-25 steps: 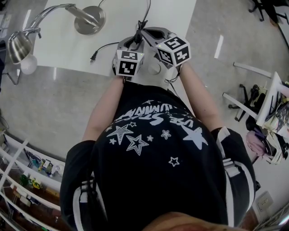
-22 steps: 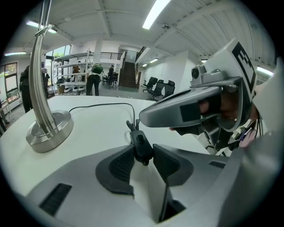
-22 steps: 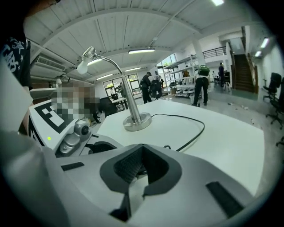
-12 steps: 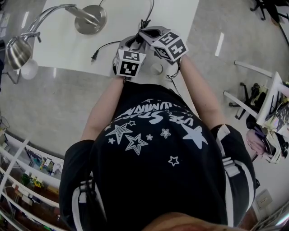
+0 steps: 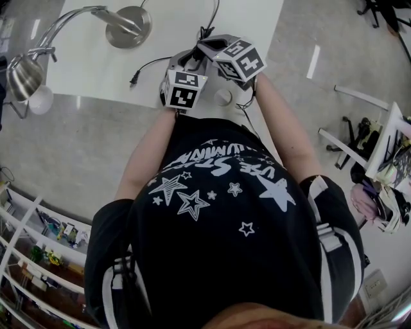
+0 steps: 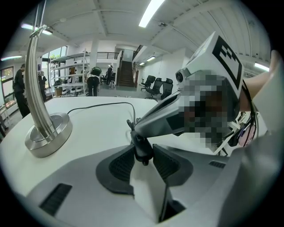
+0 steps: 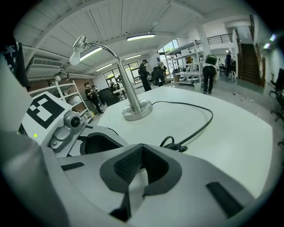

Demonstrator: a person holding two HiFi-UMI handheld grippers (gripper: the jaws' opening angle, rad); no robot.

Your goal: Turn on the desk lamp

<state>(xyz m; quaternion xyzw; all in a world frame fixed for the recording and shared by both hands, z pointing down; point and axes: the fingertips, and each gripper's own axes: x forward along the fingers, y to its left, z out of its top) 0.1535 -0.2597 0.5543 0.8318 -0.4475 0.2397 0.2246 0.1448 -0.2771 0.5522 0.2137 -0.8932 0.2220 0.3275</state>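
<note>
The desk lamp stands on the white table [image 5: 250, 19], with its round silver base [image 5: 128, 27] at the far left and its head [image 5: 22, 72] hanging past the table's edge. Its black cord [image 6: 97, 105] runs to a small black inline switch [image 6: 142, 150]. My left gripper [image 6: 143, 156] is shut on that switch, a pad on each side. My right gripper [image 7: 141, 170] has its pads together with nothing between them. In the left gripper view its grey fingers [image 6: 155, 122] rest on top of the switch. The lamp's bulb [image 7: 74, 56] looks unlit.
The cord's plug [image 5: 135, 80] lies loose near the table's front edge. Shelving [image 5: 38, 244] stands at the lower left and a white rack [image 5: 379, 148] at the right. People stand in the hall behind the table [image 7: 208, 71].
My right gripper has shifted a little farther over the table, toward the left gripper. The left gripper has stayed put with the switch in it.
</note>
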